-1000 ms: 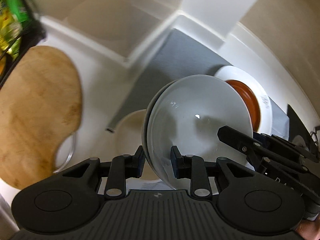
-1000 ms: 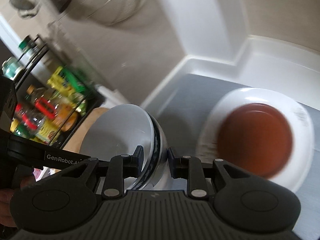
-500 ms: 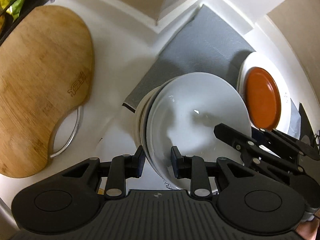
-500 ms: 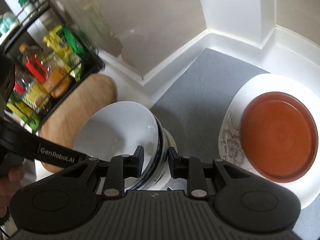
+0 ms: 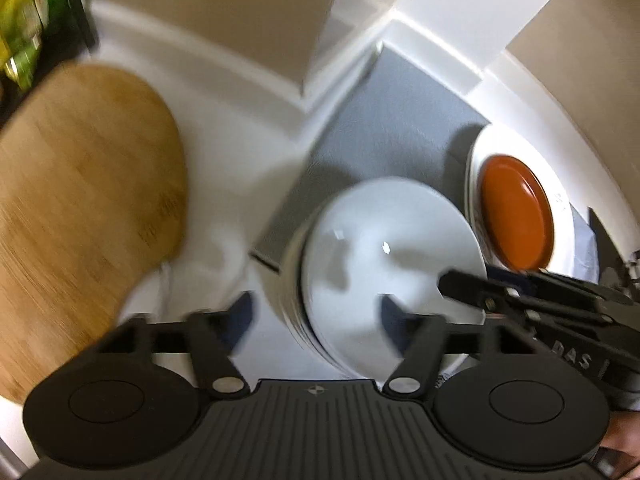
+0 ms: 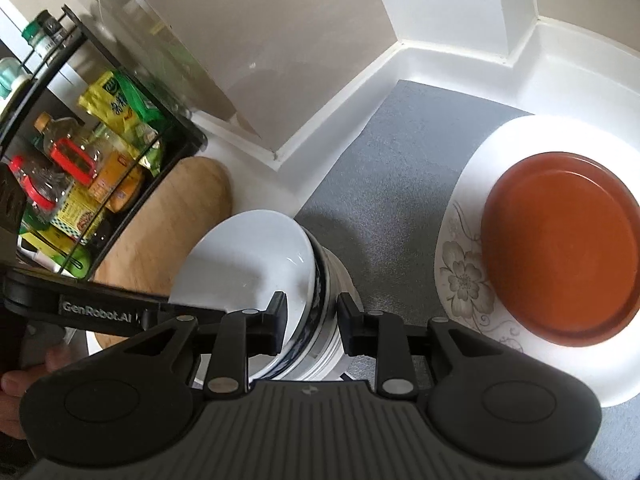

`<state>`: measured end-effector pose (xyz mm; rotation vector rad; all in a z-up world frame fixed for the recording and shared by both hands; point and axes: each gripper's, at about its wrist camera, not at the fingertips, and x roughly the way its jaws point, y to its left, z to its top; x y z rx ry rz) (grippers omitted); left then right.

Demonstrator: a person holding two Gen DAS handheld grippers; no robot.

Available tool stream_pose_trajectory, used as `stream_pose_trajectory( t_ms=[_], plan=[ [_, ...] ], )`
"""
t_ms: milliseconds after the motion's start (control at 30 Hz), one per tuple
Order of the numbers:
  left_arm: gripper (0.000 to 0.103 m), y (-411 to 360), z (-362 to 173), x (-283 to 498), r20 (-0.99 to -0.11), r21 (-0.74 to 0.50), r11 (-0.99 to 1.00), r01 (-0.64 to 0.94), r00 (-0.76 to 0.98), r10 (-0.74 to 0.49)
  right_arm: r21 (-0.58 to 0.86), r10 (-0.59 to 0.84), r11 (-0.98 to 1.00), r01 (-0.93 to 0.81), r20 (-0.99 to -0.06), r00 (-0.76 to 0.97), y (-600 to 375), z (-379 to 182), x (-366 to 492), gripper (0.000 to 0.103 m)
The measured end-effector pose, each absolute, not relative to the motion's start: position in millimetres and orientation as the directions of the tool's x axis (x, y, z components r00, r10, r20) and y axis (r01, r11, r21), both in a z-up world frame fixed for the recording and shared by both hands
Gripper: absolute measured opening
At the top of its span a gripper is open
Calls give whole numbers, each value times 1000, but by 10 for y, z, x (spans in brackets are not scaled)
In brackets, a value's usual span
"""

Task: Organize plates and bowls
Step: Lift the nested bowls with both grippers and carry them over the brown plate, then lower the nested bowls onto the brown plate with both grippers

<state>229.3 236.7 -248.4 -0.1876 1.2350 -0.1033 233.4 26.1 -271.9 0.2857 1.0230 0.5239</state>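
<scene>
A stack of white bowls point(image 5: 384, 264) stands at the near left edge of a grey mat point(image 5: 400, 132); it also shows in the right wrist view point(image 6: 256, 264). My left gripper point(image 5: 316, 312) is open, its fingers spread on either side of the stack's rim. My right gripper point(image 6: 312, 316) is still shut on the rim of the stack at its other side. A brown plate point(image 6: 560, 252) lies on a white flowered plate point(image 6: 472, 280) on the mat, to the right of the bowls; both show in the left wrist view too point(image 5: 516, 216).
A wooden cutting board point(image 5: 80, 208) lies on the white counter left of the mat. A black wire rack point(image 6: 80, 152) with bottles and packets stands behind it. White wall ledges border the mat at the back.
My left gripper has opened and let go of the bowl stack, which now rests at the mat's edge. My right gripper stays shut on the rim.
</scene>
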Motion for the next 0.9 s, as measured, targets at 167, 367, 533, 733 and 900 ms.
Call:
stream_pose_trajectory(
  t_ms=[167,367,533,733,900],
  plan=[
    [91,2374,-2287,2222,-895,-130,989,-70,438,-86,451,531,847,-279,-722,444,259,-2637,2276,33],
    [93,2359,-2093,2124,-858,-77,992,-100,514,-14,395,504,863,-314,-714,485,290,-2486,2226,40],
    [93,2399,-2021,2084,-838,-135,984,-120,543,-49,392,502,865,-314,-704,502,302,-2450,2226,52],
    [93,2353,-2135,2126,-852,-145,988,-61,516,-93,372,479,877,-305,-721,500,337,-2479,2219,58],
    [84,2407,-2359,2263,-884,-194,977,-93,449,-132,365,443,896,-251,-761,475,330,-2635,2272,70]
  ],
)
